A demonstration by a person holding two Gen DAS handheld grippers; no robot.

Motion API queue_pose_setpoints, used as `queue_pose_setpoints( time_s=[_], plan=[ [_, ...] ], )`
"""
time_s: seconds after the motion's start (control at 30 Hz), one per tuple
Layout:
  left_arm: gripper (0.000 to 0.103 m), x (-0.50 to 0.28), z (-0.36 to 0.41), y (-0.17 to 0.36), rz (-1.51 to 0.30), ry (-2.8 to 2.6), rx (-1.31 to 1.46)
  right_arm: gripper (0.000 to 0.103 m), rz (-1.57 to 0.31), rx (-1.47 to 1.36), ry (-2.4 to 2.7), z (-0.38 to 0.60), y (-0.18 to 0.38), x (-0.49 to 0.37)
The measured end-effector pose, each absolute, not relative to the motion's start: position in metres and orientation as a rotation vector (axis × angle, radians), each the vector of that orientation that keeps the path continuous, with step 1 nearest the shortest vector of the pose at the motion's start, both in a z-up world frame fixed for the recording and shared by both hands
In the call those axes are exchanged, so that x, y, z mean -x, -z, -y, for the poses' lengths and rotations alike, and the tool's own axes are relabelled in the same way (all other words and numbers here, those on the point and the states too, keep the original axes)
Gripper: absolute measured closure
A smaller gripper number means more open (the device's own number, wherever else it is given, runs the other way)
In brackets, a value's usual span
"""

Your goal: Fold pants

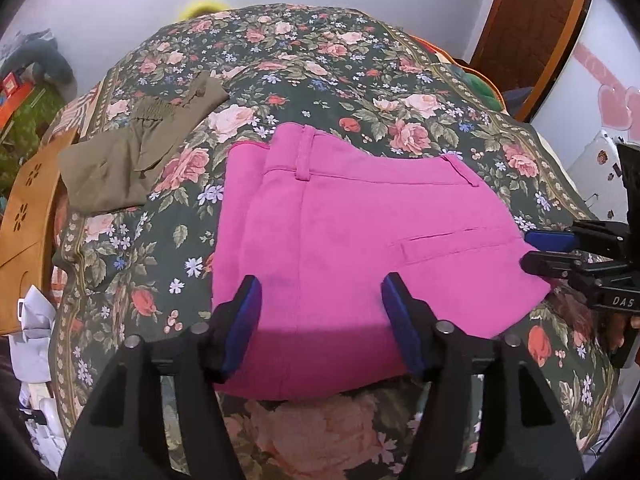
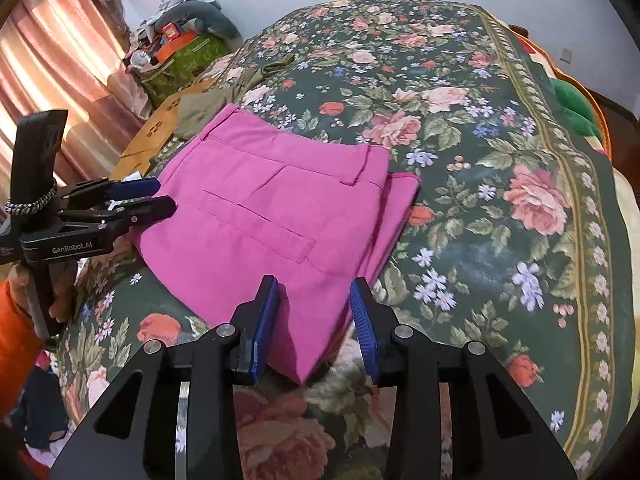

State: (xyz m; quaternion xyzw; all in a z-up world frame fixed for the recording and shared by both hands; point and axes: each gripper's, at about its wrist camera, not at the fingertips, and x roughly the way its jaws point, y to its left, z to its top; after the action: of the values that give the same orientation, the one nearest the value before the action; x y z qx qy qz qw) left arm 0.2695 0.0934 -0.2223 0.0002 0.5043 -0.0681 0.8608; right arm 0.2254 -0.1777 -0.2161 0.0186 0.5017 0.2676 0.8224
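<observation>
Pink pants (image 1: pixel 360 240) already folded into compact stack, lying mid-bed on floral bedspread (image 1: pixel 320 60); olive garment (image 1: pixel 132 152) at 10 o'clock. Left gripper (image 1: pixel 320 320) part open, empty. Right gripper (image 2: pixel 316 320) narrower, straddling near corner, grip uncertain. Probably only tidying left.

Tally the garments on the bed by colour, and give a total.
Pink pants: 1
Olive garment: 1
Total: 2
</observation>
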Motion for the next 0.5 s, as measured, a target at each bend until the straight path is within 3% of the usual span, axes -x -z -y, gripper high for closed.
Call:
queue_pose_setpoints(
  time_s=[0.2, 0.37, 0.43, 0.5],
  plan=[
    [0.035, -0.265, -0.107, 0.207, -1.043, 0.149, 0.061, 0.067, -1.076, -0.086, -0.526, 0.193, 0.209, -0.223],
    [0.035, -0.27, -0.118, 0.188, -0.994, 0.07, 0.0, 0.049, -1.055, -0.121, -0.489, 0.204, 0.197, -0.235],
    [0.029, -0.278, -0.125, 0.184, -0.995, 0.05, 0.007, 0.038, -1.037, -0.127, -0.468, 0.206, 0.192, -0.24],
    [0.023, -0.286, -0.132, 0.183, -0.995, 0.039, 0.019, 0.036, -1.029, -0.142, -0.459, 0.208, 0.19, -0.247]
  ],
)
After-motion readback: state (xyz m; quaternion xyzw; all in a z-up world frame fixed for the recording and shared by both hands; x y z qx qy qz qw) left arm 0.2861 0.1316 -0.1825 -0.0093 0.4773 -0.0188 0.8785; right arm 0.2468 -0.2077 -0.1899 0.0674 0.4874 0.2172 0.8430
